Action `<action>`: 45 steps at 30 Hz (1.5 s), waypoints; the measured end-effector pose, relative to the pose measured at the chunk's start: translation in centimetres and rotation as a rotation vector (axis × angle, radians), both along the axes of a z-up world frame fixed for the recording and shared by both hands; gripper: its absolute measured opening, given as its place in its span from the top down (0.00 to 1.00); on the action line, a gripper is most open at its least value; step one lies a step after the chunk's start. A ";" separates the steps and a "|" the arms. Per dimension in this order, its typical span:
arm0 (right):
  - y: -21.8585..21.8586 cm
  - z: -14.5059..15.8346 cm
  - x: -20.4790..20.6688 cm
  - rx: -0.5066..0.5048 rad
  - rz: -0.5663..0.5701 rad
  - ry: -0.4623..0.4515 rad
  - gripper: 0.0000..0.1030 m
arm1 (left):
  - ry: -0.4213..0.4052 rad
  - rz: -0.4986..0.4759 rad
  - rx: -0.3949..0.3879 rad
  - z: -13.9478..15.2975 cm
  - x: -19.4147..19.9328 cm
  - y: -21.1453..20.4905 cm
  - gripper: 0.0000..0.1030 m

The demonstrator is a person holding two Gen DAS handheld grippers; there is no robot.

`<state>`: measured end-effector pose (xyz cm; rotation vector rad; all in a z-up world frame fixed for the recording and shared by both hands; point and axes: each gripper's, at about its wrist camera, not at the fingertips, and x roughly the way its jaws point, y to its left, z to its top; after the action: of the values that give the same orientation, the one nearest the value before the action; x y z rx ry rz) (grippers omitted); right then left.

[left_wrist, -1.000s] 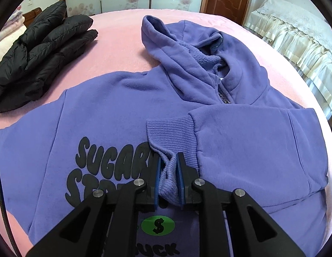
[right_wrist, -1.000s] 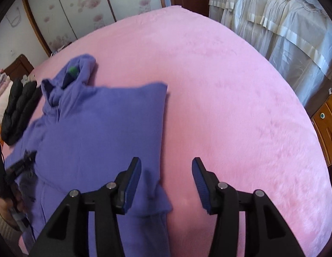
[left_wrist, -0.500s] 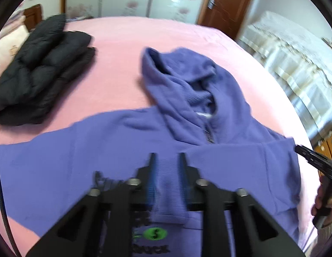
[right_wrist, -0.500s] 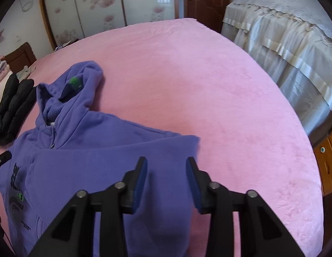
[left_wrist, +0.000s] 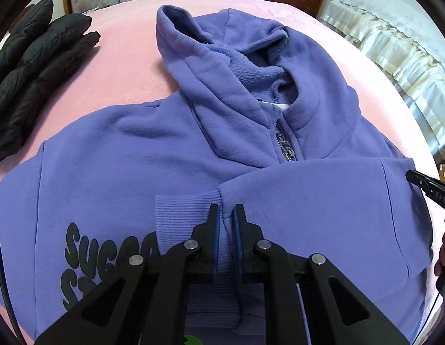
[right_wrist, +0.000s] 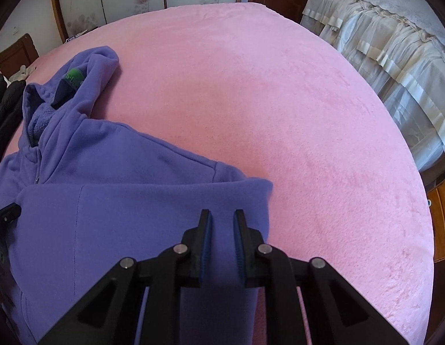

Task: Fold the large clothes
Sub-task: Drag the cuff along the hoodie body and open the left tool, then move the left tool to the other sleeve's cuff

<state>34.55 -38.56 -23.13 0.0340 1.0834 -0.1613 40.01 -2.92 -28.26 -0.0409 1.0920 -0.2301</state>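
Left wrist view: the left gripper (left_wrist: 226,215) clenches the ribbed cuff (left_wrist: 182,215) of the purple hoodie (left_wrist: 130,155), whose sleeve lies folded across its chest on the pink bed (left_wrist: 127,66), beside a black jacket (left_wrist: 30,66). Right wrist view: the right gripper (right_wrist: 222,224), its jaws just closing, pinches the sleeve's folded edge (right_wrist: 222,198)

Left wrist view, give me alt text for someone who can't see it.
The left gripper is shut on the ribbed cuff of a purple hoodie lying on a pink bed, its sleeve folded across the chest. A black puffer jacket lies at left.
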 end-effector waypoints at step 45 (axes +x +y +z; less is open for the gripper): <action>22.4 15.9 -20.0 0.070 0.282 -0.211 0.86 | -0.284 0.037 -0.044 20.7 -22.1 13.5 0.13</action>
<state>14.53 -16.17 -7.22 -0.0385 0.8726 0.1319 17.88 10.61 -7.59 -0.0659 0.8025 -0.2194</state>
